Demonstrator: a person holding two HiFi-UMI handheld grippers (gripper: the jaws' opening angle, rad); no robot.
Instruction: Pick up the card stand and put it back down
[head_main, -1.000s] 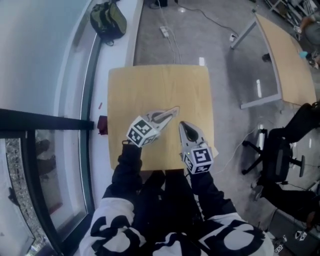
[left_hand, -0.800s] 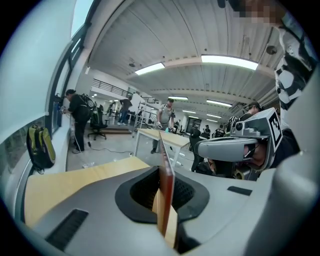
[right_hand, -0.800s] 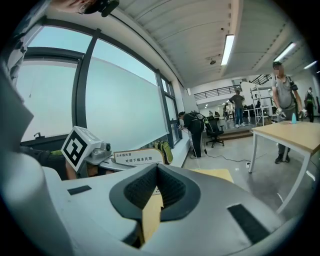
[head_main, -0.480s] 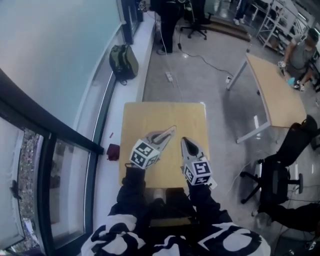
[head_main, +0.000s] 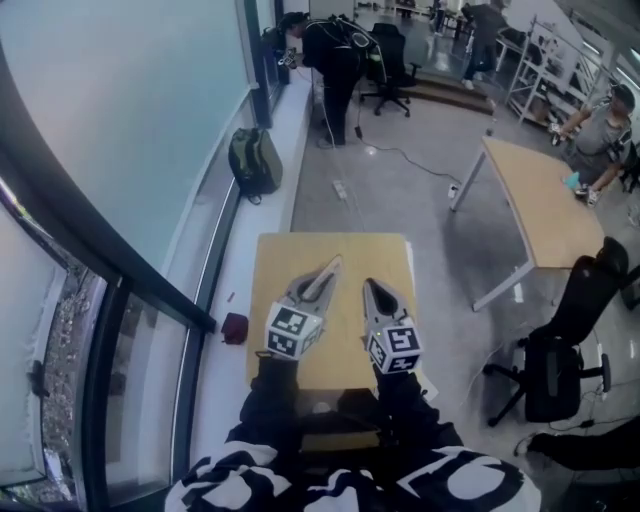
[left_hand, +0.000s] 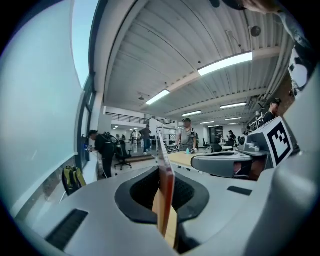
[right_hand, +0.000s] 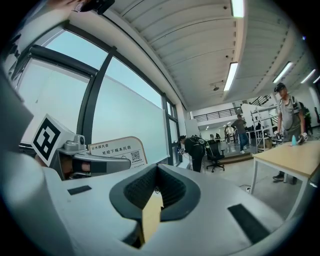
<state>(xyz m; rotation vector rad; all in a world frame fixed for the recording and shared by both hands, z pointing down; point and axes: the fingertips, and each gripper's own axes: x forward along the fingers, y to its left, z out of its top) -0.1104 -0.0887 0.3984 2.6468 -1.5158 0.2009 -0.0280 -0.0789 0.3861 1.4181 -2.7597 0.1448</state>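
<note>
The card stand (left_hand: 165, 196), a thin clear sheet with a printed card, shows edge-on in the left gripper view, pinched between the jaws. My left gripper (left_hand: 165, 172) is shut on it. In the head view the left gripper (head_main: 322, 283) holds the card stand (head_main: 328, 268) above the small wooden table (head_main: 290, 255). The right gripper view shows the card stand's (right_hand: 118, 151) printed face at left, held by the left gripper (right_hand: 95, 164). My right gripper (right_hand: 157, 169) is shut on nothing. It hovers beside the left one, over the table, as the right gripper (head_main: 374, 288) in the head view.
A green backpack (head_main: 255, 160) lies by the window ledge. A small dark red object (head_main: 234, 327) sits left of the table. A second table (head_main: 540, 205) and a black office chair (head_main: 560, 350) stand to the right. People stand at the far end of the room.
The head view has tilted up to show more of the room. The left gripper with the card stand has turned from pointing right to pointing more forward.
</note>
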